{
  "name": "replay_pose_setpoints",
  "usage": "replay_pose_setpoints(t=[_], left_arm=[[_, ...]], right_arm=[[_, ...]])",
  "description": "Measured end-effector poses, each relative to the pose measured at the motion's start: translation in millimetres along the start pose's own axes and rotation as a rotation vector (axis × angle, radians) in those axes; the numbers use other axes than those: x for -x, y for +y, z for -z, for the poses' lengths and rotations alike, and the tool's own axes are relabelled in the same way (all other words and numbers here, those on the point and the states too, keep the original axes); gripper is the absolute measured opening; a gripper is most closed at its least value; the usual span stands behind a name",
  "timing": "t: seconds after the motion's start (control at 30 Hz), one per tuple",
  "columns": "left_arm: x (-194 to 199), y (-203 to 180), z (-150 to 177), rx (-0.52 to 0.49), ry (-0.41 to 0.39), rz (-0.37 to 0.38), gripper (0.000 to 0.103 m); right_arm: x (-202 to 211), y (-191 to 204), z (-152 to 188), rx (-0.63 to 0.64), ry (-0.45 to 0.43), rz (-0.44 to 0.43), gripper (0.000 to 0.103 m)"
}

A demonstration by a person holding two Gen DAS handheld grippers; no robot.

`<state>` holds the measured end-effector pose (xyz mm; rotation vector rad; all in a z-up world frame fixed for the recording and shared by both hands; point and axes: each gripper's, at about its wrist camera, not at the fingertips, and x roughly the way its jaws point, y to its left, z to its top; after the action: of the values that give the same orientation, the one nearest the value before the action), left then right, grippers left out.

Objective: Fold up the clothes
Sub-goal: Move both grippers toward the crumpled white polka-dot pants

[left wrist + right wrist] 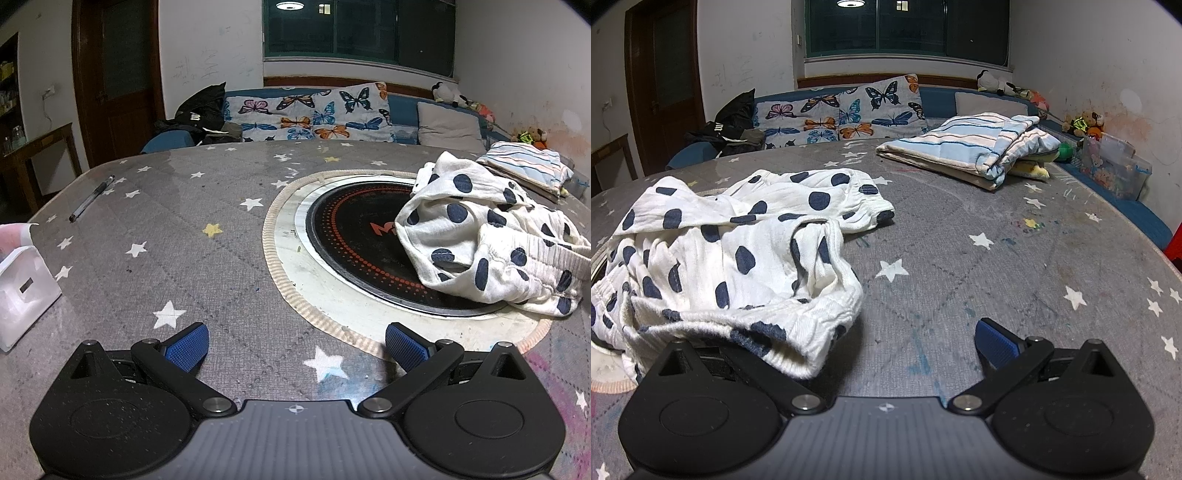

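Observation:
A crumpled white garment with dark blue dots (491, 236) lies on the grey star-patterned tabletop, partly over a round black hotplate (354, 243). In the right wrist view the same garment (731, 254) fills the left half and its near hem covers my right gripper's left finger. My left gripper (295, 347) is open and empty, low over bare tabletop, left of the garment. My right gripper (886, 343) is open, with only the right blue pad (995, 341) showing. A folded striped blue and white garment (967, 147) lies at the table's far right.
A pen (92, 197) lies at the far left of the table and a white plastic box (22, 291) stands at its left edge. A sofa with butterfly cushions (306, 114) runs behind the table. A clear toy box (1115, 166) sits at the right.

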<state>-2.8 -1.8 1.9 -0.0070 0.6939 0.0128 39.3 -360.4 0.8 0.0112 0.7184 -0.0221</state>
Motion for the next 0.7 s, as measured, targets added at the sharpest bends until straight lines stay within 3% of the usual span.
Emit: replay_pose_setpoints(t=[0.17, 0.37, 0.7], left_arm=[[8, -4, 1, 0.019, 0.006, -0.006, 0.103], [7, -44, -1, -0.02, 0.03, 0.027, 0.103], [15, -78, 3, -0.045, 0.053, 0.068, 0.103]], right_arm=[[16, -4, 10, 0.008, -0.036, 0.0, 0.103], [31, -8, 22, 0.011, -0.003, 0.002, 0.103], [59, -10, 36, 0.024, -0.007, 0.013, 0.103]])
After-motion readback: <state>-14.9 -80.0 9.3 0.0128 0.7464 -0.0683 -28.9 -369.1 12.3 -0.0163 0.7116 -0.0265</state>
